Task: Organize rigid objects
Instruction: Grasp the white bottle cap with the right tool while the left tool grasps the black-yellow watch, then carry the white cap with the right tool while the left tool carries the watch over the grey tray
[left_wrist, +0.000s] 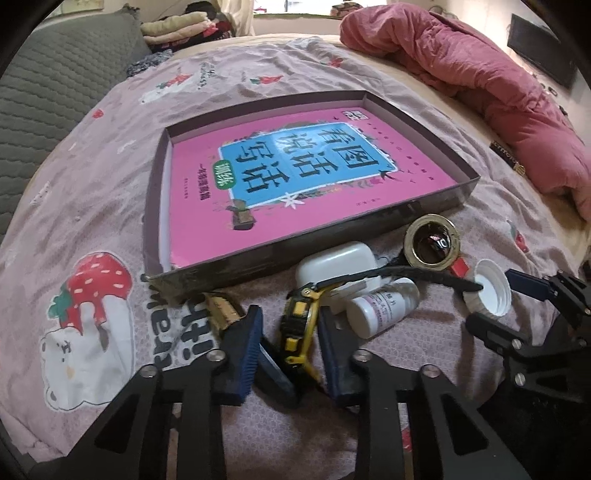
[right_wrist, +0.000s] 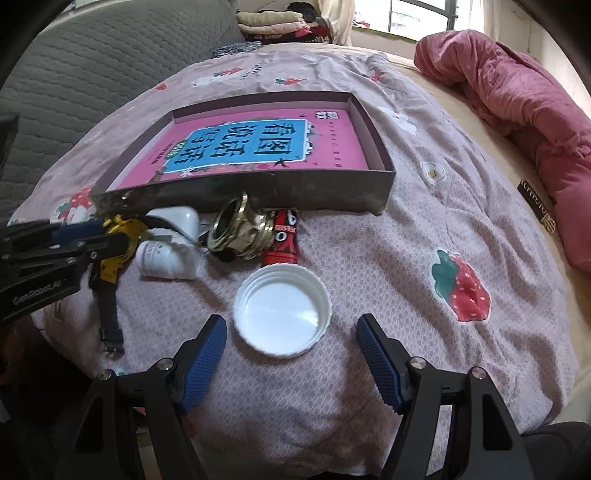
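Note:
A shallow dark box (left_wrist: 436, 208) (right_wrist: 314, 188) holding a pink book (left_wrist: 295, 173) (right_wrist: 258, 147) lies on the bed. In front of it lie a white earbud case (left_wrist: 338, 264) (right_wrist: 179, 219), a white pill bottle (left_wrist: 384, 306) (right_wrist: 166, 260), a brass ring fitting (left_wrist: 432, 240) (right_wrist: 240, 229), a red tube (right_wrist: 282, 240), a battery (left_wrist: 221, 312) and a white lid (left_wrist: 493, 288) (right_wrist: 282, 312). My left gripper (left_wrist: 290, 323) (right_wrist: 99, 240) straddles a yellow-and-black watch (left_wrist: 299, 314) (right_wrist: 116, 240), jaws apart. My right gripper (right_wrist: 291, 332) (left_wrist: 498, 299) is open around the white lid.
A pink quilt (left_wrist: 498, 96) (right_wrist: 524, 99) is bunched at the right. A grey cushion (left_wrist: 48, 85) (right_wrist: 92, 66) lies at the left, folded clothes (left_wrist: 181, 27) at the back. The bedspread (right_wrist: 424, 277) has a strawberry print.

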